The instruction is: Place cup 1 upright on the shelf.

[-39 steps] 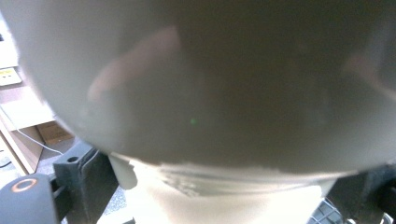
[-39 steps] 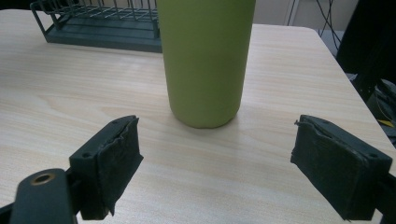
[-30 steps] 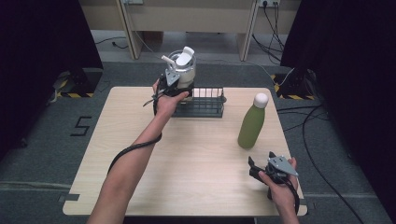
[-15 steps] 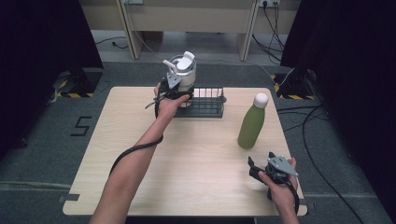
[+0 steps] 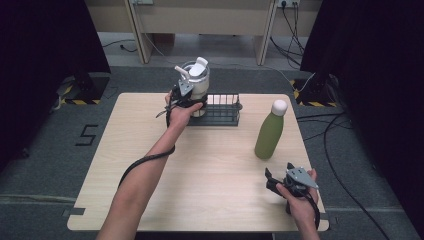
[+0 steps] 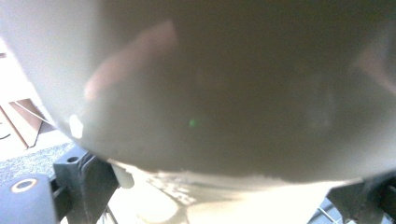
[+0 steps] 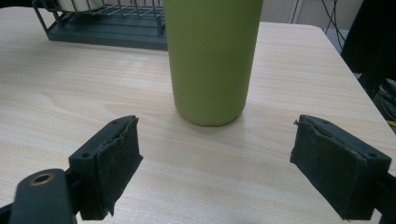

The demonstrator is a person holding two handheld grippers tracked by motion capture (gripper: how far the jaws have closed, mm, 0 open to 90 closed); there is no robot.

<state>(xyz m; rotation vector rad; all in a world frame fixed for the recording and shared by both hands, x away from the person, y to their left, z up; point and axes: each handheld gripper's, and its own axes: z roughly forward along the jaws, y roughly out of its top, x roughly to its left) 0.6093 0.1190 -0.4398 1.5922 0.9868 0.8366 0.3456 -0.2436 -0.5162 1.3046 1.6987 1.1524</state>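
At the left end of the black wire rack (image 5: 220, 111), the left gripper (image 5: 186, 96) grasps a white tumbler (image 5: 196, 82), a lidded cup with a handle. The tumbler sits at that end of the rack, at the far edge of the worktop (image 5: 150, 165); whether its base already rests in the rack or hangs just above the wires I cannot tell from the high view. In the left gripper view the pale rounded wall of the tumbler (image 6: 224, 93) crowds close to the lens, with the 2 black jaws flanking it low down at either side, so the grip reads as clenched on it.

Right of the rack, apart from it, stands a green bottle (image 5: 269, 131) with a white cap, upright on the bare wood. Farther right and nearer the person than the bottle, the right gripper (image 5: 272, 181) rests low over the worktop's near corner. In the right gripper view its jaws stand released and wide with nothing between them, aimed at the bottle (image 7: 210, 60), which stands near but untouched.

By my judgement the work is about halfway: 1 vessel is at the rack, its release not yet made, and the bottle is yet to be picked up, if it too belongs in the rack.
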